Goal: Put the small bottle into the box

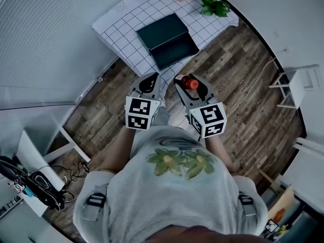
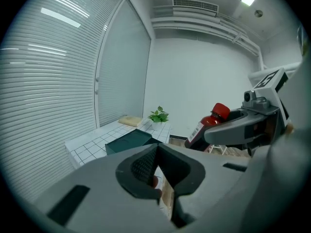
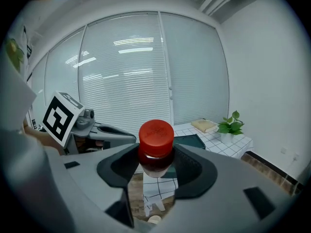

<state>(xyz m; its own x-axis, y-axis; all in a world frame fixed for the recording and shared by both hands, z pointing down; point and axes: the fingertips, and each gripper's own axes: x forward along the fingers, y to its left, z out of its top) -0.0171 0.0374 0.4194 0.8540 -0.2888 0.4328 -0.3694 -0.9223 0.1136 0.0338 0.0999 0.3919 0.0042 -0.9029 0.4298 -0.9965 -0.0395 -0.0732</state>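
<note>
Right tongs (image 3: 155, 160) pinching glossy red-capped small bottle (image 3: 156, 136), left tongs (image 2: 156, 152) pressed together (ribbed dark pads (image 2: 142, 167))

Potted plant (image 1: 214, 3) on checked table (image 1: 121, 19), wood floor (image 1: 248, 110), window blinds (image 2: 48, 81)

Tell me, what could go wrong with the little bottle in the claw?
1. The right claw pinches the small bottle only near its top, under the red cap. It is over the wooden floor, not the table, so it might slip and fall.
2. The dark green box is well ahead, so the carry is long.
3. The left claw, shut and empty, sits close beside the bottle and could bump it.
</note>
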